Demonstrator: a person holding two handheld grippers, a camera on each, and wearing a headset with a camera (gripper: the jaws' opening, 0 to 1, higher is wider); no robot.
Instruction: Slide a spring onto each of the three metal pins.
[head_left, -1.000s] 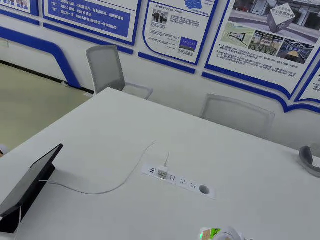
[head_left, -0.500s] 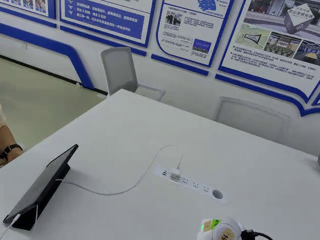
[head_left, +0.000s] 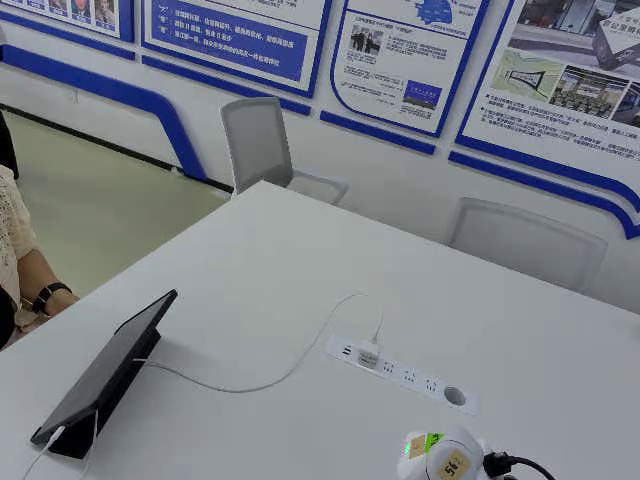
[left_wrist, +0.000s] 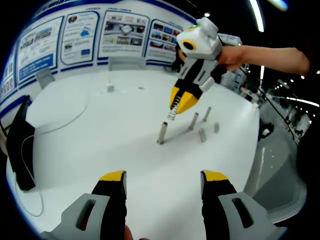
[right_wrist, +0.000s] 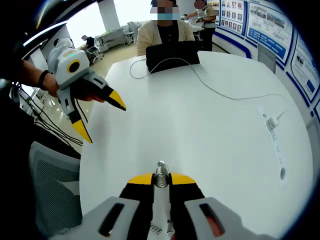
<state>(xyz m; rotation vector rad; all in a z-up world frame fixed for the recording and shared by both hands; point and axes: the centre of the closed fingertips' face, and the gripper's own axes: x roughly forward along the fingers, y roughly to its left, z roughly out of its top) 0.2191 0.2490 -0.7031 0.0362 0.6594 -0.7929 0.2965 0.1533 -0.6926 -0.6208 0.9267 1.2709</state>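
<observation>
Spring (right_wrist: 160, 172) sits clenched in the right gripper (right_wrist: 160, 180), held just above the metal pins (left_wrist: 162, 132), which stand toward one side edge of the surface (left_wrist: 100, 150). The left gripper (left_wrist: 162, 180) gapes empty, with bare room ahead. Farther off lie a power strip (head_left: 400, 372) and a propped tablet (head_left: 105, 375). In the head view, a gripper is cut off at the bottom edge.

A white table (head_left: 300, 260) carries a dark tablet (head_left: 105, 375) propped up at a slant. A thin white cable (head_left: 270, 383) curves to a charger (head_left: 368, 353) in the power strip (head_left: 420, 380). Several metal pins (left_wrist: 162, 133) stand upright close together.
</observation>
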